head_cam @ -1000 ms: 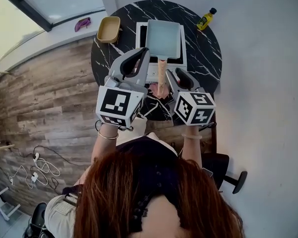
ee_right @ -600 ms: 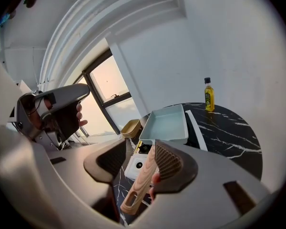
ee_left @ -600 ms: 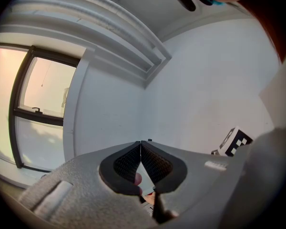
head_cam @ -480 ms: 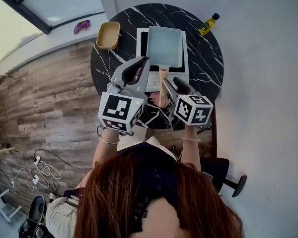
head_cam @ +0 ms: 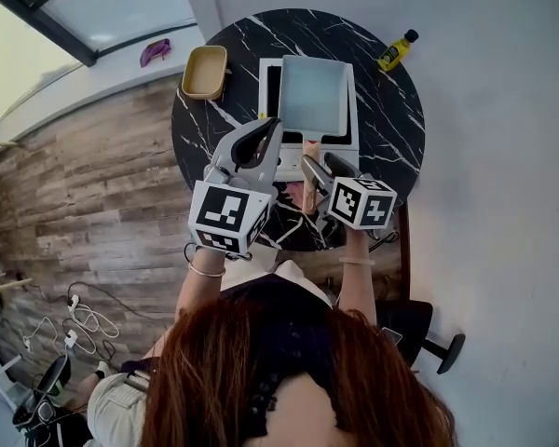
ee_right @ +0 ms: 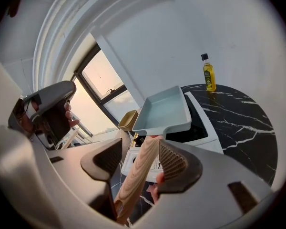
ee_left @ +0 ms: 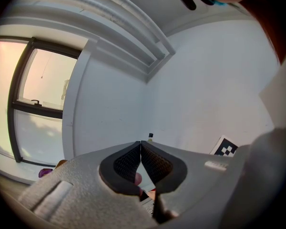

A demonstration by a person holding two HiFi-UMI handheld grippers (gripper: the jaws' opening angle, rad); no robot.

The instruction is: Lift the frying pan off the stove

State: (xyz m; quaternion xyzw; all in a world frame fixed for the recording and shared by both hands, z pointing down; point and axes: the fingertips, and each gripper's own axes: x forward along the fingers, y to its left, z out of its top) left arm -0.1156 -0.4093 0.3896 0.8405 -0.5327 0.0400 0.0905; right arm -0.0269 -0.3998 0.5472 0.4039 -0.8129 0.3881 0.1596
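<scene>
My right hand-held gripper (ee_right: 140, 145), jaws just opening, straddles the light wooden handle (ee_right: 137, 171) without clamping it. My left hand-held gripper (ee_left: 141, 146) is closed and empty. Beyond, the pale blue rectangular frying pan (head_cam: 309, 91) sits on the white stove (ee_right: 203, 123), atop the black marble table (head_cam: 391, 110).

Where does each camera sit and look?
Head view: on the head, steeply down at the pale blue square frying pan on the white stove; hair, arms, left gripper, right gripper show.
Left gripper view: on that gripper, facing white wall and window; shut jaws show.
Right gripper view: on that gripper, facing the pan; jaws, just opening, straddle its wooden handle.
Shared: pan and yellow oil bottle, in head and right gripper views.
</scene>
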